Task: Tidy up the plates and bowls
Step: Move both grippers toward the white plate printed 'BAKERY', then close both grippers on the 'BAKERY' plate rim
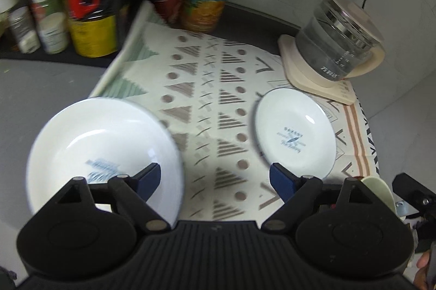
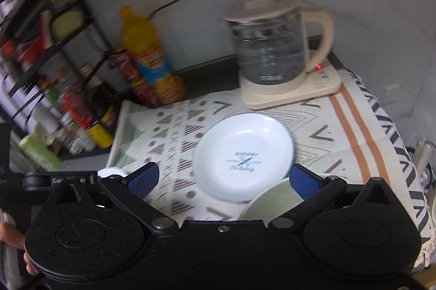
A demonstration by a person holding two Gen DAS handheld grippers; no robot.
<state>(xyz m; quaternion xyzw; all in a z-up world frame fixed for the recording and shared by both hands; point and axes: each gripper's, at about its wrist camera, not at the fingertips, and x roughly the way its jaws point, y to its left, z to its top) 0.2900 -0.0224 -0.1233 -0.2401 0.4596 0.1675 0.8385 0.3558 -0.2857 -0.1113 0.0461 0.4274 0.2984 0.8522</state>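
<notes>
L gripper (image 1: pixel 215 179): nearest the lens in your left wrist view; blue-padded fingers spread wide apart, nothing between them, hovering over the cloth.
R gripper (image 2: pixel 222 179): jaws likewise apart, holding nothing; pale green bowl (image 2: pixel 269 201) sits just under/behind the right-side pad (image 2: pixel 303 182).
Large white bowl w/ blue print (image 1: pixel 105 156): at left edge of the patterned cloth (image 1: pixel 218 99), partly over the grey counter; can't tell if it rests flat or is tilted.
Small white plate w/ blue logo (image 2: pixel 244 156): flat on cloth, near the glass kettle on its cream base (image 2: pixel 275 50); green bowl touches or overlaps its near rim, can't say which.
Progress: early, by my read. Dishes lie well apart, nothing stacked. You've yet to grab any piece; gathering white bowl, plate, green bowl into one stack or spot is all left.
Hidden/unclear: green bowl mostly cut off by gripper body in both views. Left view motion-blurred, bowl print unreadable. A white round bit (image 2: pixel 113 171) behind your R gripper's left finger is prob. the white bowl's rim, not sure. Orange juice bottle (image 2: pixel 148 55) & jars on the rack blurred.
</notes>
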